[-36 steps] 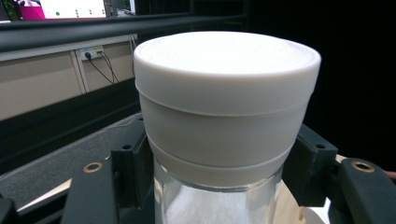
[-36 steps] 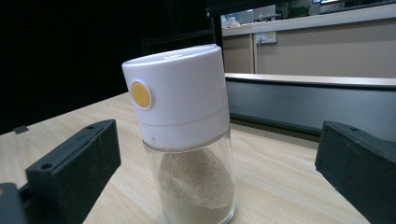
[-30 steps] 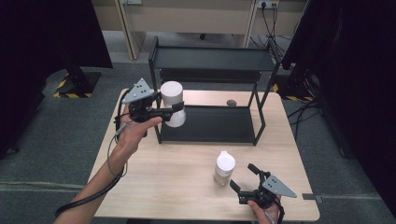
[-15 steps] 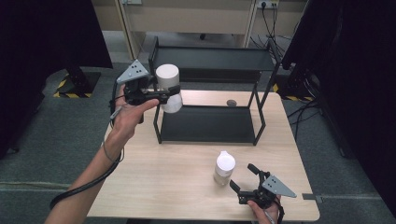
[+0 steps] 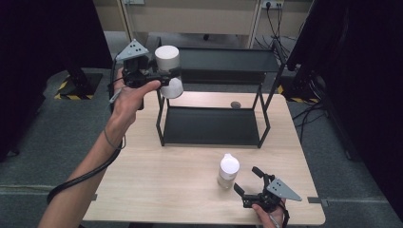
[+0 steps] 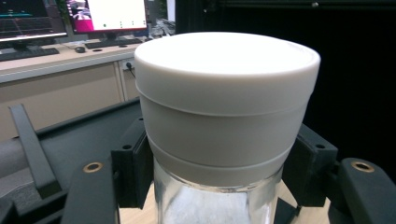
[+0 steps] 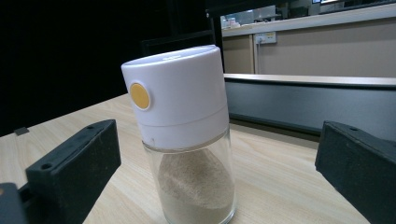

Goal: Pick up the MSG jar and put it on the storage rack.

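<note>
Clamped on the white-lidded jar (image 5: 168, 70), my left gripper (image 5: 164, 77) has lifted it since a second ago, from beside the black rack (image 5: 266, 102) up to the level of the top shelf at its left end. I'd judge shelving comes next. My right gripper (image 5: 251, 182) waits near the table's (image 5: 157, 190) front edge, jaws apart, facing the shaker (image 5: 228, 170).
</note>
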Available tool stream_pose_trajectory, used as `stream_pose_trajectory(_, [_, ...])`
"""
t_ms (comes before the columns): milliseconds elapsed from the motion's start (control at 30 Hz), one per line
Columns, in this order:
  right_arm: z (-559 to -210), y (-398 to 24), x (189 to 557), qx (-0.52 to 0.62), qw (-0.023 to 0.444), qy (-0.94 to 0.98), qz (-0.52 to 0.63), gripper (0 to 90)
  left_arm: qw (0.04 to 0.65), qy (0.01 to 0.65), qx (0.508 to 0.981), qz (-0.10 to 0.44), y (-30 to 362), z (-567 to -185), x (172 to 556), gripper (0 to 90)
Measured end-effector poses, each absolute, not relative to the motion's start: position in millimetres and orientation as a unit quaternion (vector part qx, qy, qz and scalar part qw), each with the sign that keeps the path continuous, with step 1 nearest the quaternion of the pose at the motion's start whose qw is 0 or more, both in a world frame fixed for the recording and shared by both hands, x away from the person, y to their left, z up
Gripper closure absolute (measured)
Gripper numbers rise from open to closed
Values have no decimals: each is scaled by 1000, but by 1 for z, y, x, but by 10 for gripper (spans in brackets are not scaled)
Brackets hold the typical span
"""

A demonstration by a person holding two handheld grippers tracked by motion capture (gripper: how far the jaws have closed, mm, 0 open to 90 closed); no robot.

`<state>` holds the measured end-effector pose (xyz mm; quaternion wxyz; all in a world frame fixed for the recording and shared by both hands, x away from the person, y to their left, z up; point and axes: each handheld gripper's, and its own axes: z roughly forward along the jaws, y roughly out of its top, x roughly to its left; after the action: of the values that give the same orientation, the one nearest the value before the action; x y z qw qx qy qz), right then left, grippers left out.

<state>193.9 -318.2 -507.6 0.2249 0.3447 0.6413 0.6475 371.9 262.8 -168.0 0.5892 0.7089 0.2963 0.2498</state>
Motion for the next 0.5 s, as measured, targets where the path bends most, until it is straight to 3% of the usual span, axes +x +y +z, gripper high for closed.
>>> stream_pose_trajectory(500, [-508,-319,194,345,223,641,648,4,583,334,687,277,249,-143,387,350])
